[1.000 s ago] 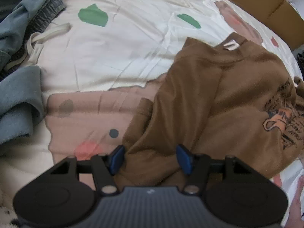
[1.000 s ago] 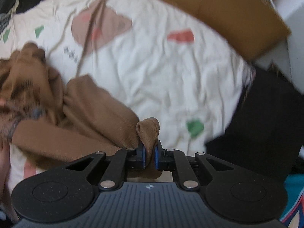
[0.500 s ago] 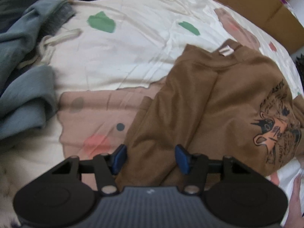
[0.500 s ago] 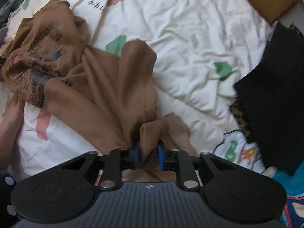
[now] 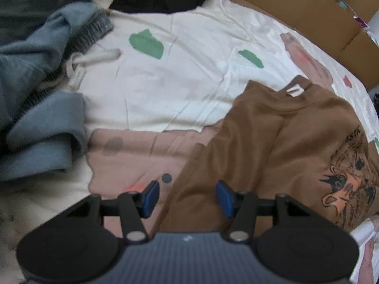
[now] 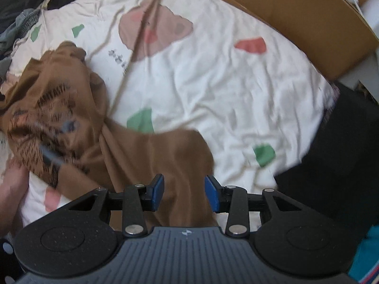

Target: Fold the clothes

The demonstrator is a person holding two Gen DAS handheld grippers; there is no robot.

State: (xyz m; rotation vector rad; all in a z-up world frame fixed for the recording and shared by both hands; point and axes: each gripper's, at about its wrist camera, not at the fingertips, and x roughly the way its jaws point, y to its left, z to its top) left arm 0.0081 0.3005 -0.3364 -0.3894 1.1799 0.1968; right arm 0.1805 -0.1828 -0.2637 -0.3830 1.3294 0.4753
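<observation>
The bed, covered by a cream cotton sheet printed with green, pink and red patches (image 5: 184, 87), serves as the folding surface; its broad bare area from 10 to 12 o'clock in the left wrist view gives room to spread a garment. The task item, a brown short-sleeved cotton T-shirt with an orange-and-black animal print (image 5: 279, 142), lies rumpled on this sheet at 3 to 5 o'clock in that view, collar and white neck label toward 1 o'clock, print facing up. It is not flat: in the right wrist view the cloth twists into a gathered ridge at 8 o'clock, with one flap extending toward 6 o'clock. A heap of blue-grey knit garments (image 5: 40, 108) sits at 9 o'clock, well apart, probably awaiting or following the same treatment. A brown cardboard panel (image 6: 296, 16) borders the bed at 1 o'clock. The left tongs (image 5: 187, 197) are spread, straddling the shirt's near edge without pinching it. The right tongs (image 6: 184, 193) are likewise spread over the brown flap, gripping nothing. Judged from this, both sit positioned to take hold of an edge and straighten the cloth.
</observation>
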